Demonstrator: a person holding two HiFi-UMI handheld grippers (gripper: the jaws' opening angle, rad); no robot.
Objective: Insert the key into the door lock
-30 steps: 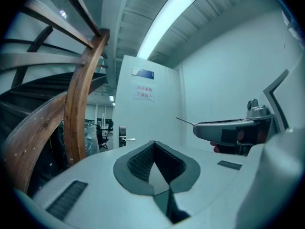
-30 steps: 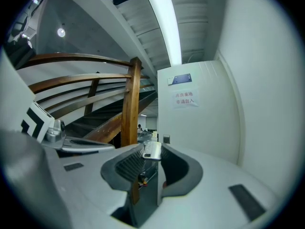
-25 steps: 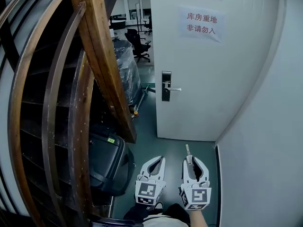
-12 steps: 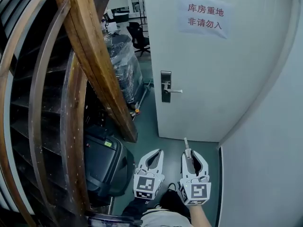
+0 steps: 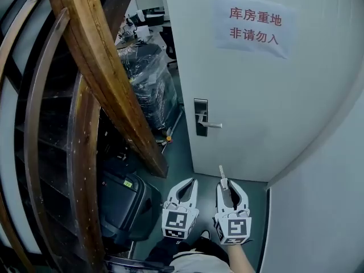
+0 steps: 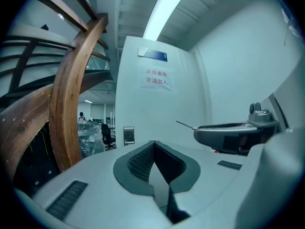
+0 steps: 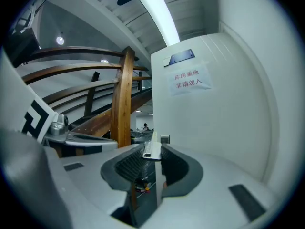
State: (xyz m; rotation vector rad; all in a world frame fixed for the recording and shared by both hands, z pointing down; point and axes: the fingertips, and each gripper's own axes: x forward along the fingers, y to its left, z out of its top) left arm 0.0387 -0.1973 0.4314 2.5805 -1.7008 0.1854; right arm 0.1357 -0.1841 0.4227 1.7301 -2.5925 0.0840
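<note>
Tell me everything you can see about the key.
The key is a slim, silvery metal piece clamped between the jaws of the right gripper. Its narrow blade sticks out past the jaw tips and points toward the white door, which it does not touch. Its teeth are too small to make out.

Left gripper (image 5: 192, 182) and right gripper (image 5: 227, 184) sit side by side, pointing forward. Left jaws closed, empty. Right jaws clamp a key (image 5: 222, 173), seemingly by its head.
</note>
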